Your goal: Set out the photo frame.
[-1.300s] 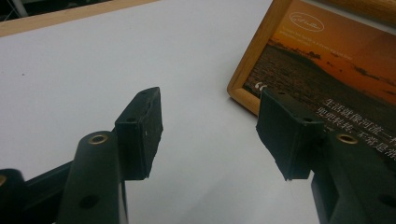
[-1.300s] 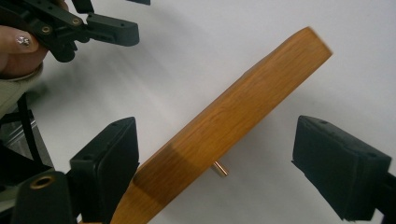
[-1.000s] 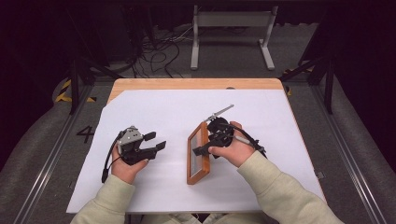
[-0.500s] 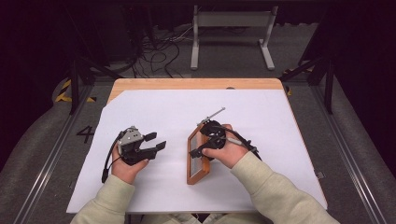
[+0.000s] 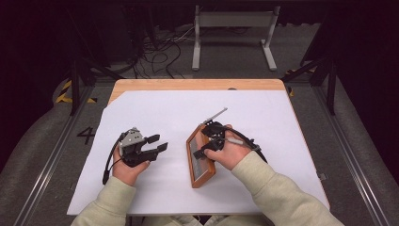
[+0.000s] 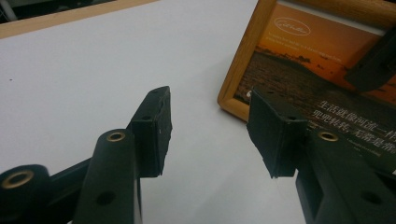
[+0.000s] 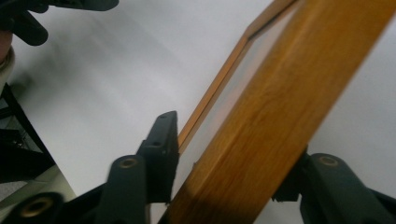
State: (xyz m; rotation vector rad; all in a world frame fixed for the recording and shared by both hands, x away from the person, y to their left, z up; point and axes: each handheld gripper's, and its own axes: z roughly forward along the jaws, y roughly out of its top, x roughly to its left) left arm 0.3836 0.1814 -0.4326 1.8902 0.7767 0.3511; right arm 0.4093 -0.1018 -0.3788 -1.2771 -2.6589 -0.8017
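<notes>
A wooden picture frame [image 5: 202,168] with a sunset print lies on the white sheet at centre. My right gripper [image 5: 203,141] straddles its upper right rail and has just been closing. In the right gripper view the frame [image 7: 280,93] runs between the jaws of the right gripper [image 7: 224,163]; a thin gap shows at the left pad [image 7: 163,149], and the other pad is hidden behind the wood. My left gripper [image 5: 160,142] rests left of the frame, open with nothing in it, its jaws having just narrowed a little. In the left gripper view, the left gripper [image 6: 210,126] faces the frame's corner [image 6: 233,100].
The white sheet [image 5: 141,197] covers most of the wooden table [image 5: 188,84], whose far edge shows bare. Dark floor with cables and a metal stand [image 5: 233,33] lies beyond. Bare sheet spreads left and right of both hands.
The right gripper has shifted slightly left and towards me over the frame, and its jaws have drawn in around the frame's rail. The left hand has stayed put.
</notes>
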